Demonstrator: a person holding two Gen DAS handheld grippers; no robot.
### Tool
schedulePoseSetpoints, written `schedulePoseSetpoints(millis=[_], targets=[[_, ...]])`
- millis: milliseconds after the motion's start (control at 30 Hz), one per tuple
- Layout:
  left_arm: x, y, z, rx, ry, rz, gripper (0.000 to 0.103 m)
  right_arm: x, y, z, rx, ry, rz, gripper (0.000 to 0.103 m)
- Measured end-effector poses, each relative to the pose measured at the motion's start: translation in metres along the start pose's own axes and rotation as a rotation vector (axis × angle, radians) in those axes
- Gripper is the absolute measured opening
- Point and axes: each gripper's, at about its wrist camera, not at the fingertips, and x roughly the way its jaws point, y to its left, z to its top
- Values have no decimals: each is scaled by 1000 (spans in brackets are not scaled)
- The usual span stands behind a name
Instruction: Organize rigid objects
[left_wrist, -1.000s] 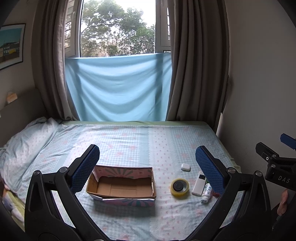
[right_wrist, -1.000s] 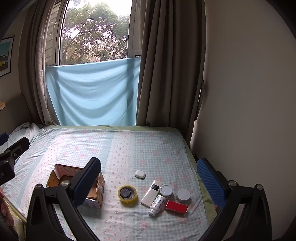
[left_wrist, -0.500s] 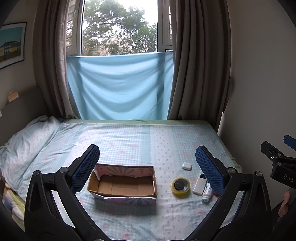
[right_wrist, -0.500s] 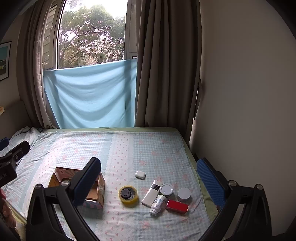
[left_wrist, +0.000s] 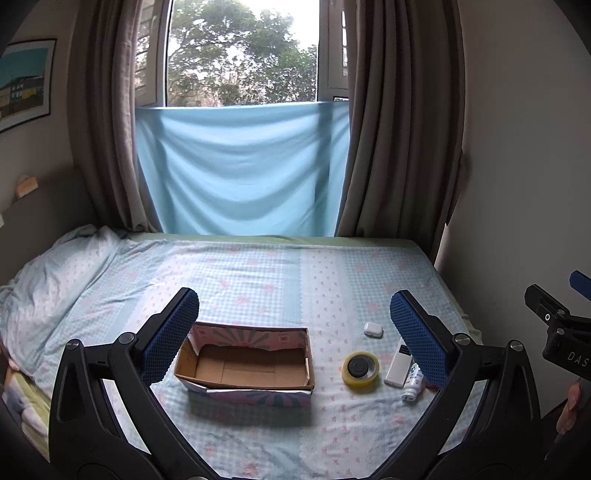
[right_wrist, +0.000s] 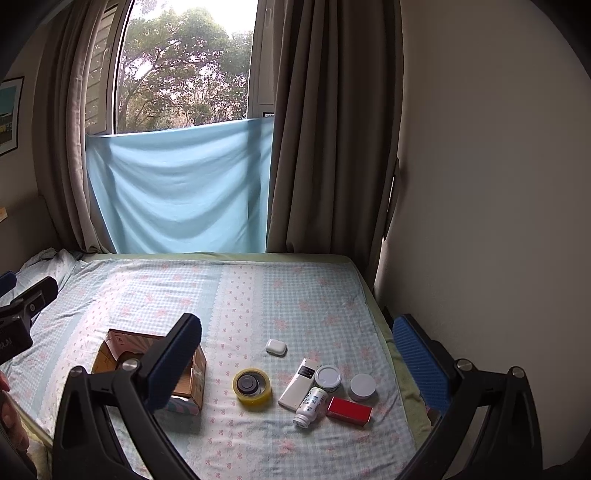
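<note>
The left gripper (left_wrist: 293, 332) hangs above a bed with its two blue-padded fingers (left_wrist: 173, 334) spread wide apart, holding nothing. Between the fingers, closer to the left one, an open cardboard box (left_wrist: 245, 363) sits on the bedsheet (left_wrist: 258, 273), empty, its brown inside showing and its outer walls printed in pink and teal. Nearer the right finger lies a roll of yellow tape (left_wrist: 361, 369) lying flat, with a dark round object in its hole. Beyond the tape, a small white earbud case (left_wrist: 373, 329) rests on the sheet. A white remote control (left_wrist: 398, 365) and a small white bottle (left_wrist: 413, 384) on its side lie partly hidden behind the right finger.

The right gripper (right_wrist: 299, 358) also hovers over the bed, fingers (right_wrist: 421, 360) spread wide and empty. From this side, the left finger covers part of the box (right_wrist: 110, 350). Between the fingers, the tape (right_wrist: 252, 384) sits just right of the box, with the earbud case (right_wrist: 276, 347) beyond it. Further right lie the remote (right_wrist: 299, 384), the bottle (right_wrist: 311, 405) touching its side, a flat red box (right_wrist: 349, 410) beside the bottle, and two round white lidded jars (right_wrist: 328, 376) beyond them, one with a darker band under its lid. All cluster nearer the right finger.

The sheet is pale blue check with pink flowers. Past the bed, a light blue cloth (left_wrist: 240, 170) covers the lower window, flanked by brown curtains (left_wrist: 399, 118), with trees outside.
</note>
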Motion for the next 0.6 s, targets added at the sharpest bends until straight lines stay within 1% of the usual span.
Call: schedulePoseSetpoints(millis=[600], targets=[[3, 1, -1, 2, 4, -2, 103, 2, 2, 2, 4, -6, 2, 103]])
